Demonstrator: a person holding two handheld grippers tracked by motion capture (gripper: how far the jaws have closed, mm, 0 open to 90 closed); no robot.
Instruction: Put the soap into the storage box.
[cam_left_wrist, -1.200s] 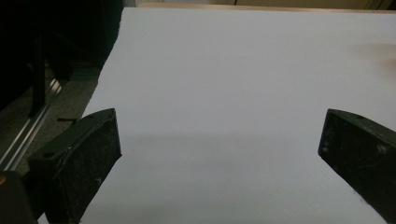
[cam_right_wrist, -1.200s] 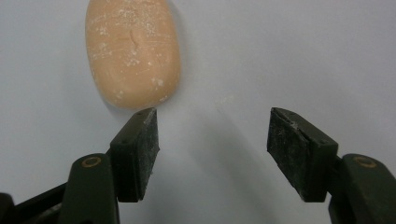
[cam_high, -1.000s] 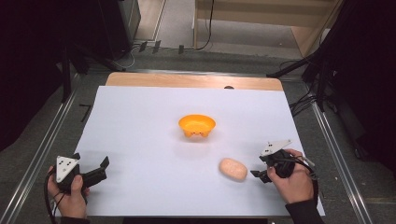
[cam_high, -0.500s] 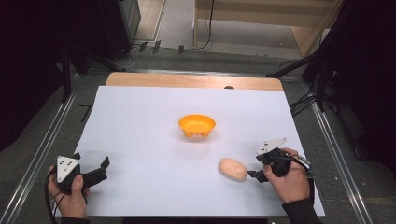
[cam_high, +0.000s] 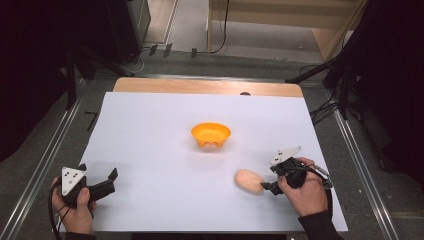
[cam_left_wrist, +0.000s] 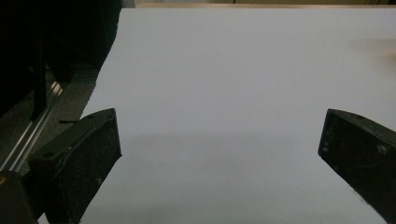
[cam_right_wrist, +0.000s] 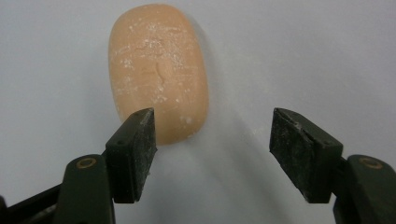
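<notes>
We find no readable text, label, brand, number or sign anywhere on the white table cover (cam_high: 165, 130), nor on the orange bowl (cam_high: 211, 135) at its middle, the pale bread roll (cam_right_wrist: 158, 70) near it, or the grey plates atop the left gripper (cam_high: 107, 182) and right gripper (cam_high: 266, 180).

A white sheet (cam_high: 150, 150) covers most of a wooden table (cam_high: 200, 86). Metal rails (cam_high: 45, 160) run along both sides of the table. Cables (cam_high: 220, 30) lie on the grey floor (cam_high: 250, 65) beyond the far edge, near a wooden cabinet (cam_high: 280, 20).
</notes>
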